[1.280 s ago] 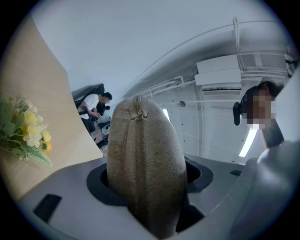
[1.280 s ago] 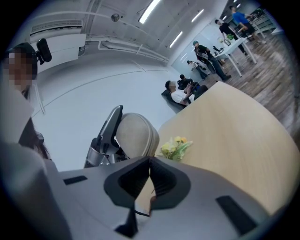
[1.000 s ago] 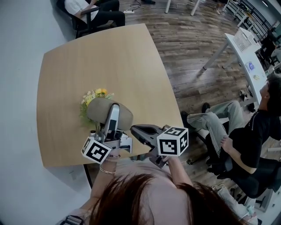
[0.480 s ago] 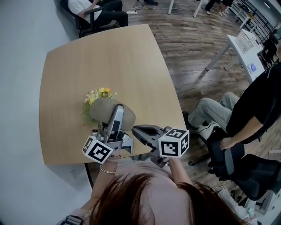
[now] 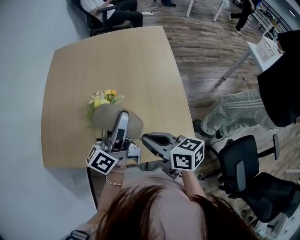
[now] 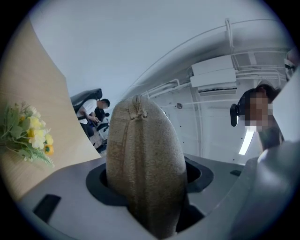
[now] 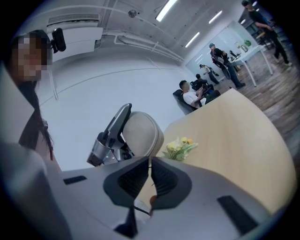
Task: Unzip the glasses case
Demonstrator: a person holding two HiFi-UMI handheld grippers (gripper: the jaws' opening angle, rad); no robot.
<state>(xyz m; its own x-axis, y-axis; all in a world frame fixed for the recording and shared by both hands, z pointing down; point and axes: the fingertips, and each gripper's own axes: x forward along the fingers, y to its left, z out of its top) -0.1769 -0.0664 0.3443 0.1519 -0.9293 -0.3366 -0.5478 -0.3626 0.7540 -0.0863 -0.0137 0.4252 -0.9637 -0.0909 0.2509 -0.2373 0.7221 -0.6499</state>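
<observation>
The beige fabric glasses case [image 5: 108,118] is off the table, clamped by my left gripper [image 5: 119,129] near the table's near edge. In the left gripper view the case [image 6: 143,164] stands on end between the jaws of the left gripper [image 6: 145,187], its seam facing the camera. My right gripper [image 5: 149,138] sits just right of the case with its jaws pressed together. In the right gripper view its tips [image 7: 150,164] point at the case [image 7: 140,133], and I see nothing between them. No zip pull shows.
A small bunch of yellow artificial flowers [image 5: 103,101] lies on the wooden table [image 5: 117,61] just beyond the case. A black office chair [image 5: 243,173] and a person in dark clothes [image 5: 281,70] are to the right. Another person sits beyond the table's far edge [image 5: 110,7].
Both grippers and the case have stayed almost where they were. The person at the right has risen from the chair and moved away to the upper right.
</observation>
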